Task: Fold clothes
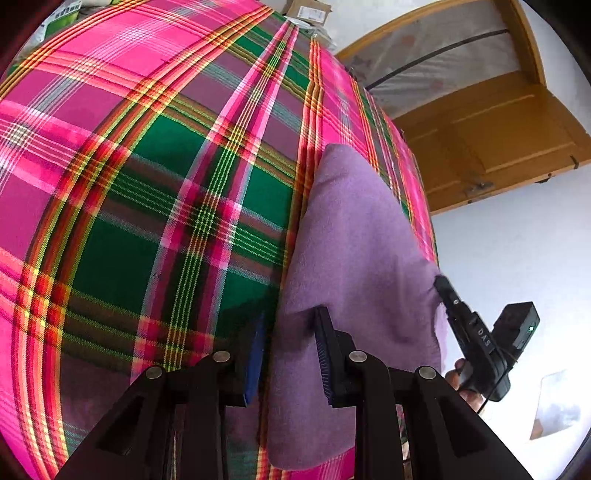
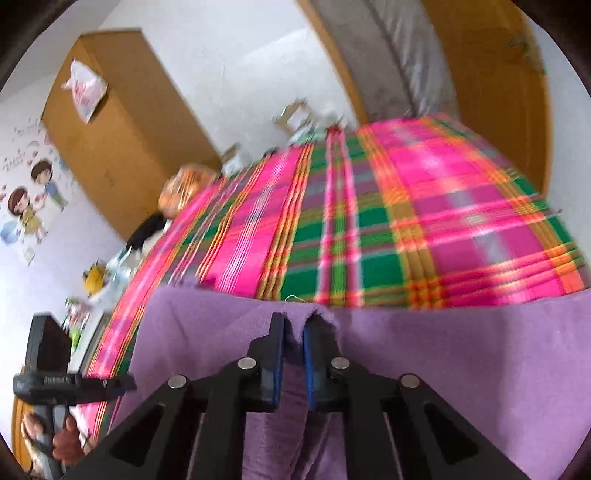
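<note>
A purple fleece cloth (image 1: 354, 240) lies on a pink and green plaid bedspread (image 1: 147, 184). In the left wrist view my left gripper (image 1: 290, 315) stands open astride the cloth's left edge, one finger over the plaid and the other over the purple. My right gripper (image 1: 441, 282) holds the cloth's right edge there, with a hand on its handle. In the right wrist view the right gripper (image 2: 295, 319) is shut on a pinched fold of the purple cloth (image 2: 443, 350), which spreads to both sides. A hand holds the left gripper (image 2: 125, 384) at the far left.
A wooden door (image 1: 498, 129) stands past the bed's right side. A tall wooden wardrobe (image 2: 110, 129) is by the wall. An orange bag (image 2: 184, 188), a dark garment (image 2: 147, 229) and small clutter line the bed's far edge. A cardboard box (image 1: 310, 11) sits beyond the bed.
</note>
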`<state>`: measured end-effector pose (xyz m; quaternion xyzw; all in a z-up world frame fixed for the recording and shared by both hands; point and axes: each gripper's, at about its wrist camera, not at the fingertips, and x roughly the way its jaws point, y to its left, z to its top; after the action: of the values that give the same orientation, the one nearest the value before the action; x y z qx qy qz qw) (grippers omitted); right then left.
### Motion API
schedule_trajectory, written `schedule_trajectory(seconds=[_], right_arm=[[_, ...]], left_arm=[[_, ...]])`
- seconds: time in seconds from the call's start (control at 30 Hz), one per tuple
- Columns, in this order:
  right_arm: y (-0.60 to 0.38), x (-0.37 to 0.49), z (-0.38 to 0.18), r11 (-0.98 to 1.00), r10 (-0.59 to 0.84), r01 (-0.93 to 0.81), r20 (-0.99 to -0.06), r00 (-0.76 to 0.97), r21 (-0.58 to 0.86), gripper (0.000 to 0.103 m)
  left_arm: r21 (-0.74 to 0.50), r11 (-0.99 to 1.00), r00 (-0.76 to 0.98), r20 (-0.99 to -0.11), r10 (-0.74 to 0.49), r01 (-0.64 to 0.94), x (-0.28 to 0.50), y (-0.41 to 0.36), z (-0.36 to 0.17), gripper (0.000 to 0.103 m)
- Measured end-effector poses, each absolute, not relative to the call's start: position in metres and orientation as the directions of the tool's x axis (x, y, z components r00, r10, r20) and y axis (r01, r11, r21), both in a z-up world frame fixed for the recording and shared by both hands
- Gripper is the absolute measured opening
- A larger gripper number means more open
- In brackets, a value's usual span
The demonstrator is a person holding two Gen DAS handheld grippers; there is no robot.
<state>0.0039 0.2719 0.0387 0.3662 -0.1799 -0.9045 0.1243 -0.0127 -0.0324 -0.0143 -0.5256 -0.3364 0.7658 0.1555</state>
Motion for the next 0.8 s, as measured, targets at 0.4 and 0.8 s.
schedule_trajectory(seconds=[0.4, 0.8], right_arm=[[0.277, -0.006, 0.026, -0.922, -0.316, 0.041, -0.688, -0.654, 0.384, 0.012], [0.207, 0.07, 0.048, -0.965, -0.249, 0.244, -0.647, -0.721, 0.099, 0.017]], left_arm=[[-0.674, -0.73, -0.397, -0.704, 0.589, 0.112, 0.0, -0.034, -0.013, 0.029], [-0.663, -0.744, -0.376, -0.713, 0.593, 0.084, 0.015, -0.035, -0.014, 0.029]])
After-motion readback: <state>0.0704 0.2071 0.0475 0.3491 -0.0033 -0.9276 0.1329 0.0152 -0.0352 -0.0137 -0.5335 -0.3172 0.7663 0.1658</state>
